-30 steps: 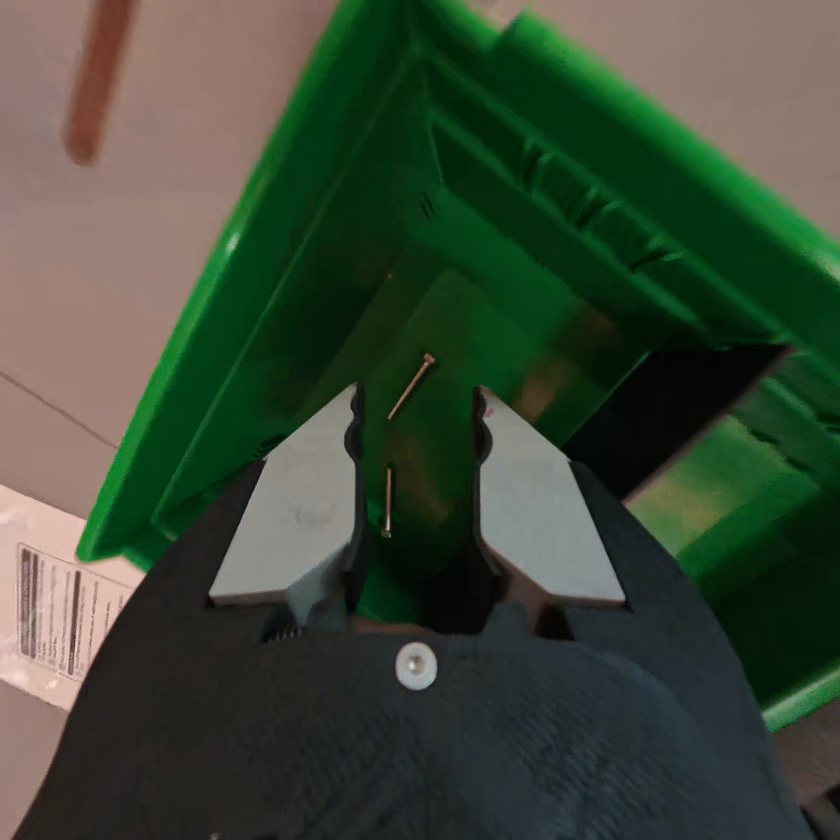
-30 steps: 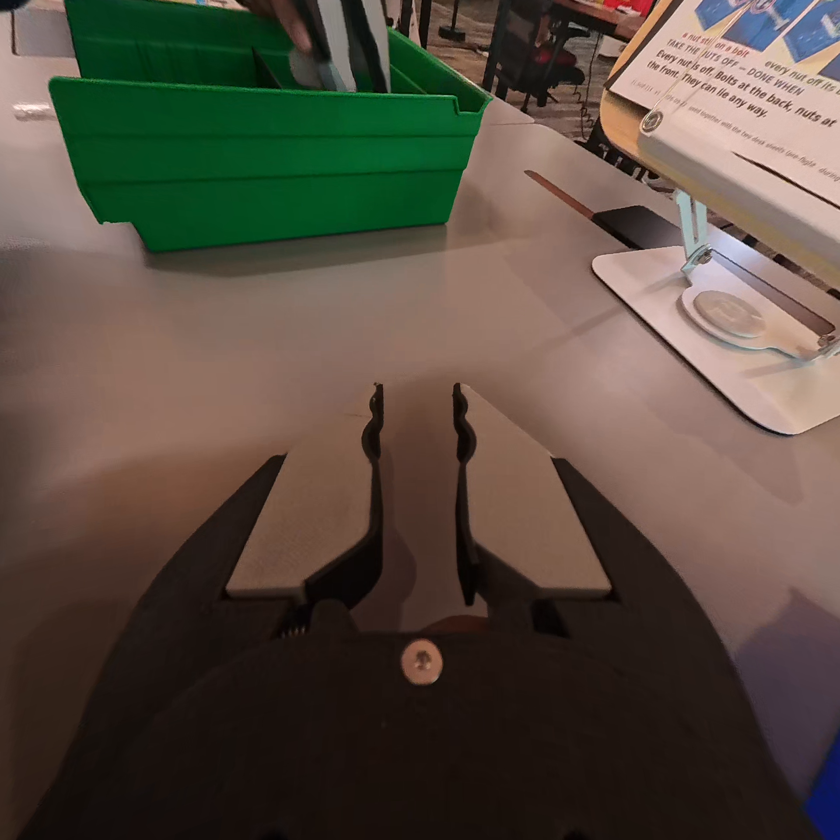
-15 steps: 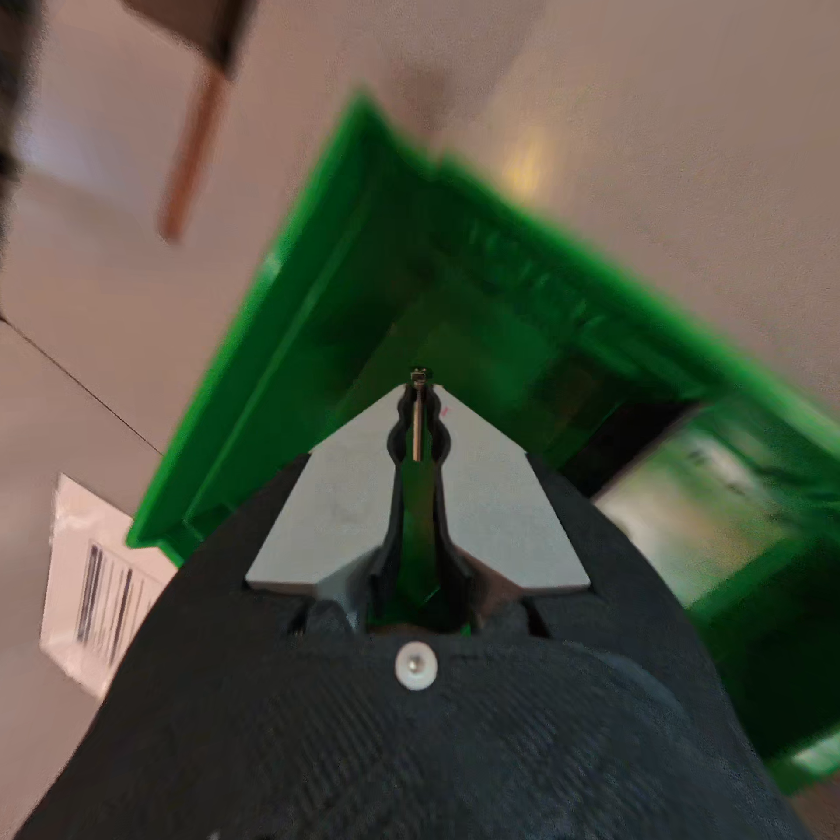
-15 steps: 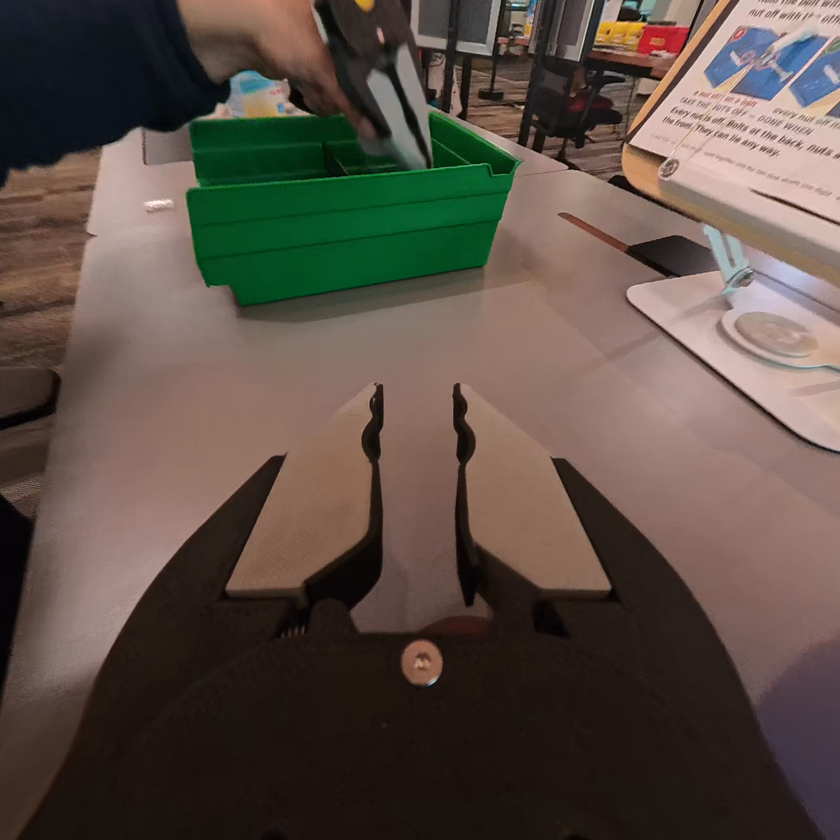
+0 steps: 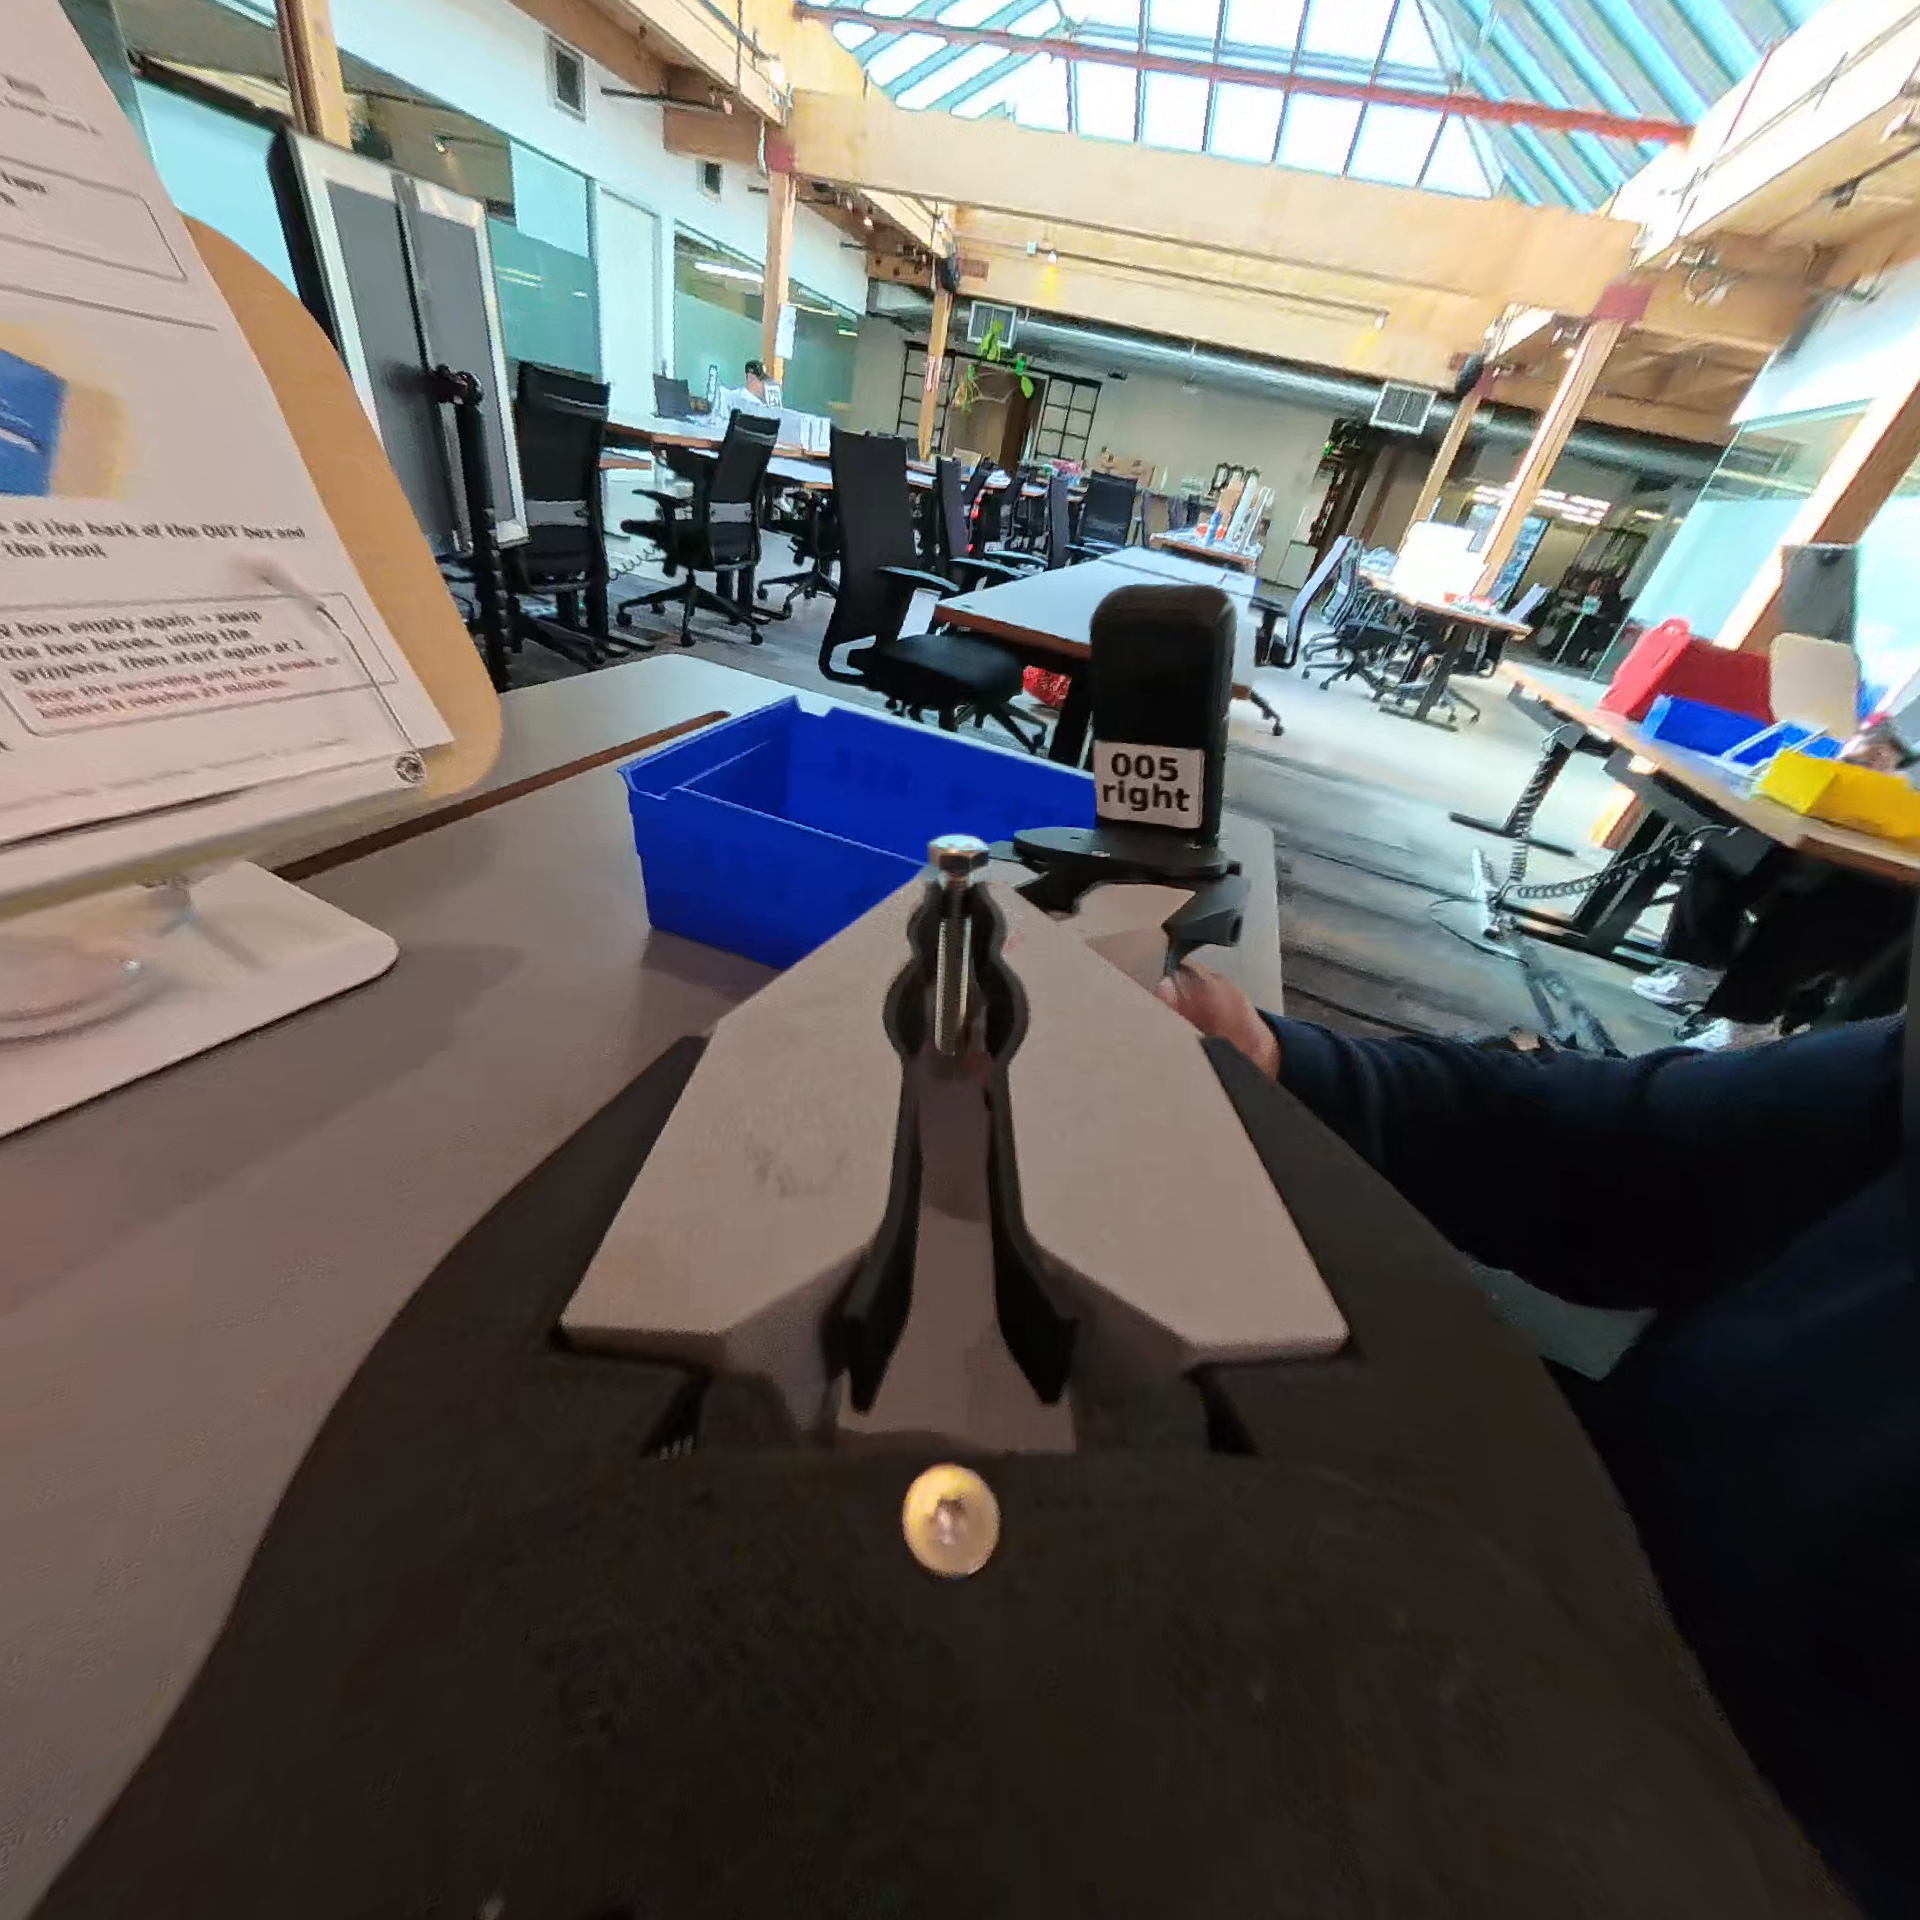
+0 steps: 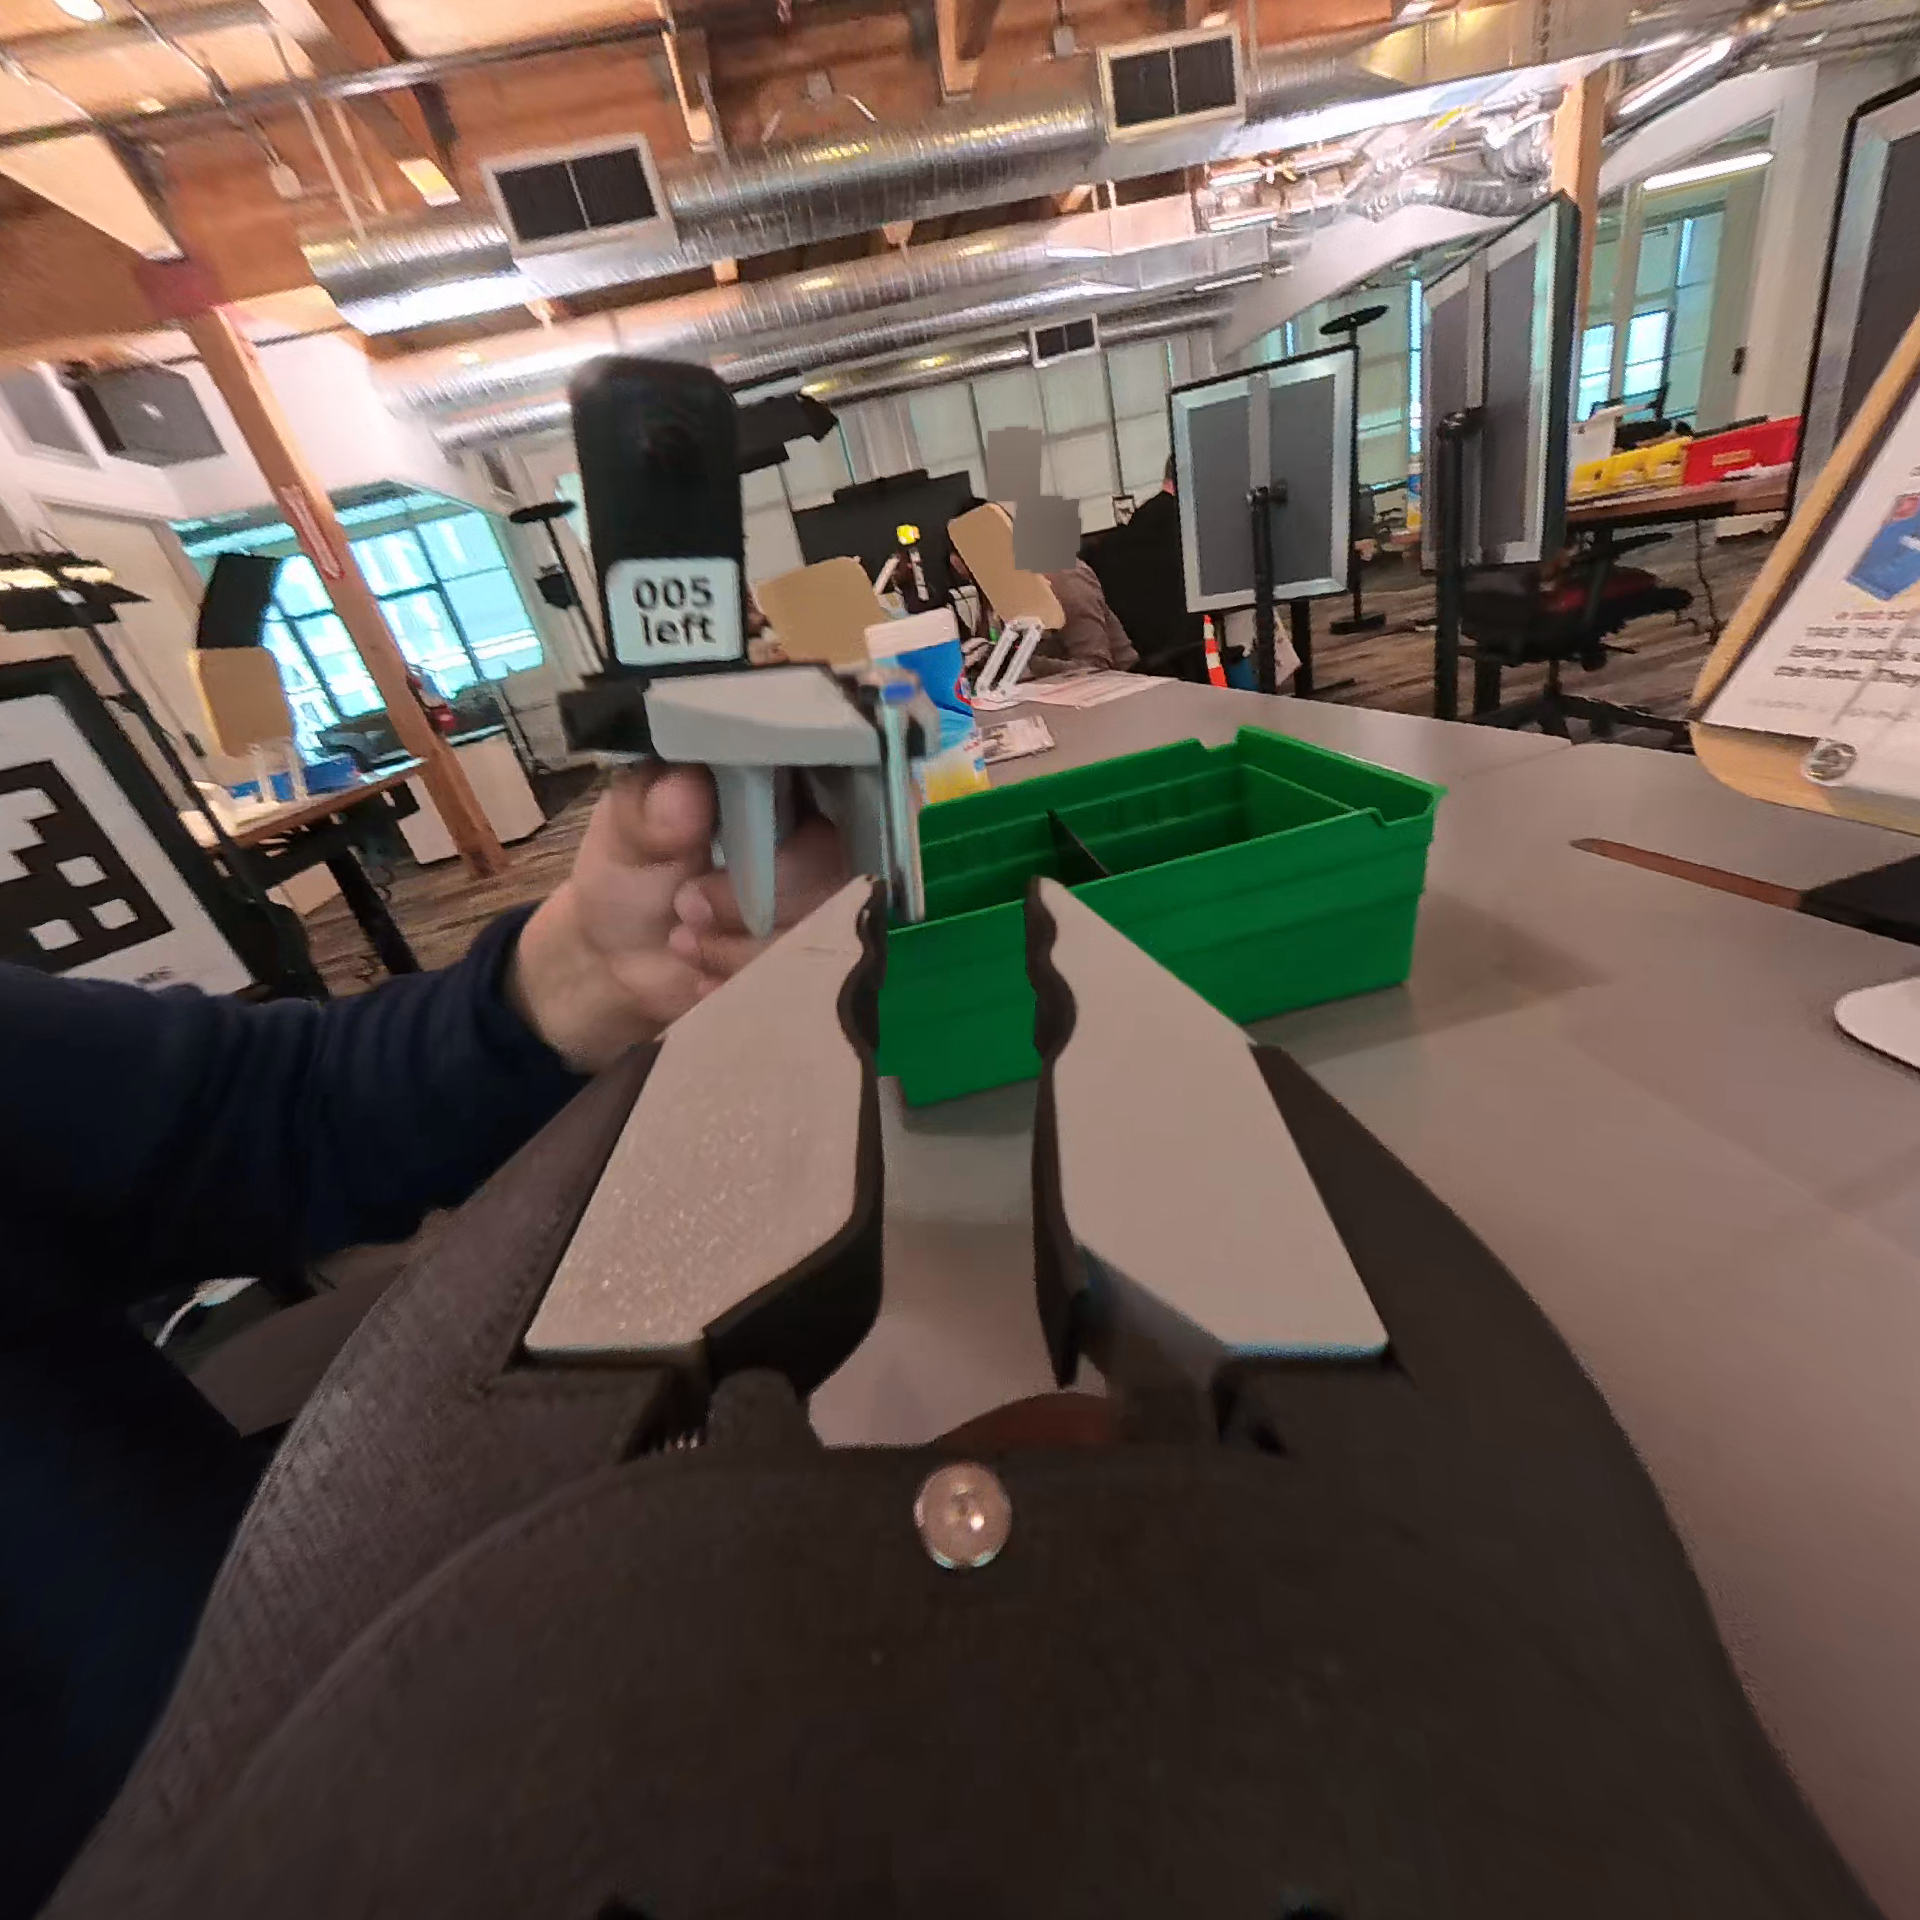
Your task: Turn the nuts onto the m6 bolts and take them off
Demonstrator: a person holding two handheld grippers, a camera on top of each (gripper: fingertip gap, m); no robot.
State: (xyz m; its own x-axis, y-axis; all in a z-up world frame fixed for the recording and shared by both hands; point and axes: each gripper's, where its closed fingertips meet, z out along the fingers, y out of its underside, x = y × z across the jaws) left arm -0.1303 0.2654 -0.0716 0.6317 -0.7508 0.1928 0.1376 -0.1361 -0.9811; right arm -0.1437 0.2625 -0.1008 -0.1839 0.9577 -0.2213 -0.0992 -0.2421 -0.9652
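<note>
My left gripper (image 5: 956, 896) is shut on a silver hex-head bolt (image 5: 954, 971). The bolt lies in the groove between the fingertips, with its head sticking out past them. The right wrist view shows this gripper (image 6: 883, 727) held up above the table, with the bolt (image 6: 902, 831) as a bright upright rod at its tips. My right gripper (image 6: 951, 914) is open and empty, facing the left one with its tips just below and beside the bolt. It also shows in the left wrist view (image 5: 1138, 868). The green divided bin (image 6: 1195, 894) stands behind on the table. No nut shows.
A blue bin (image 5: 769, 831) stands on the grey table (image 5: 260, 1195) behind the right gripper. A paper sheet on a stand (image 5: 187, 582) with a white base (image 5: 208, 966) is at the left. A dark sleeve (image 5: 1558, 1143) reaches in from the right. Office desks and chairs lie beyond. Both grippers' tips are close together, under 4 cm apart.
My left gripper shut on a bolt in the green bin, lifted it out and swung to face the right gripper. The right gripper rose from the table, turned toward it and stayed open.
</note>
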